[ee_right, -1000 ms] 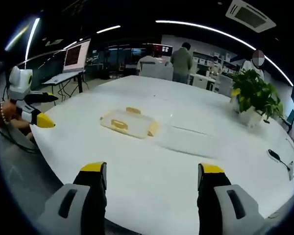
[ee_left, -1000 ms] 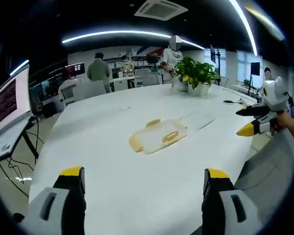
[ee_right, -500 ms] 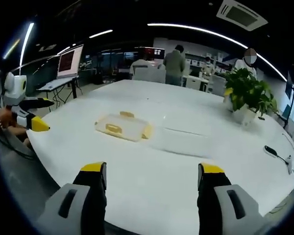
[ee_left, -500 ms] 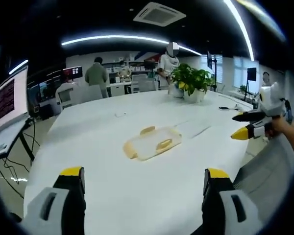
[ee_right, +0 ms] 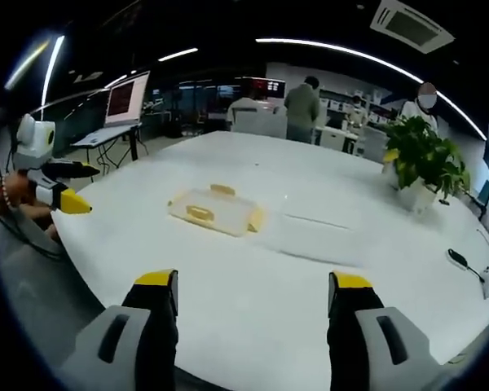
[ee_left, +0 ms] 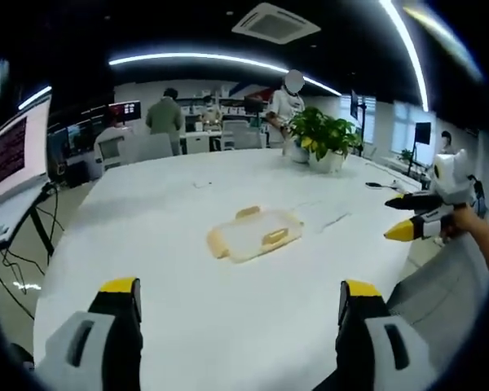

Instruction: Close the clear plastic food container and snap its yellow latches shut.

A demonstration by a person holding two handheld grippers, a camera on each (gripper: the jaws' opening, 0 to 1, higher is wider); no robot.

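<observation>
The clear plastic food container (ee_left: 253, 232) lies flat on the white table (ee_left: 147, 244), with yellow latches (ee_left: 275, 236) along its sides. In the right gripper view the container (ee_right: 216, 213) has a clear flat panel (ee_right: 319, 236) beside it, which looks like its lid. My left gripper (ee_left: 240, 287) hovers over the near table edge, open and empty, well short of the container. My right gripper (ee_right: 253, 280) is also open and empty, at the opposite edge. Each shows in the other's view: right gripper (ee_left: 398, 217), left gripper (ee_right: 75, 187), both held by a hand.
A potted plant (ee_left: 322, 134) stands at the table's far side, also the plant (ee_right: 424, 163). A black device with a cable (ee_right: 460, 261) lies near the table edge. A monitor on a stand (ee_right: 126, 94) and several people (ee_left: 165, 114) are behind the table.
Both views have shifted slightly with the hands. The container has not moved and both grippers stay open.
</observation>
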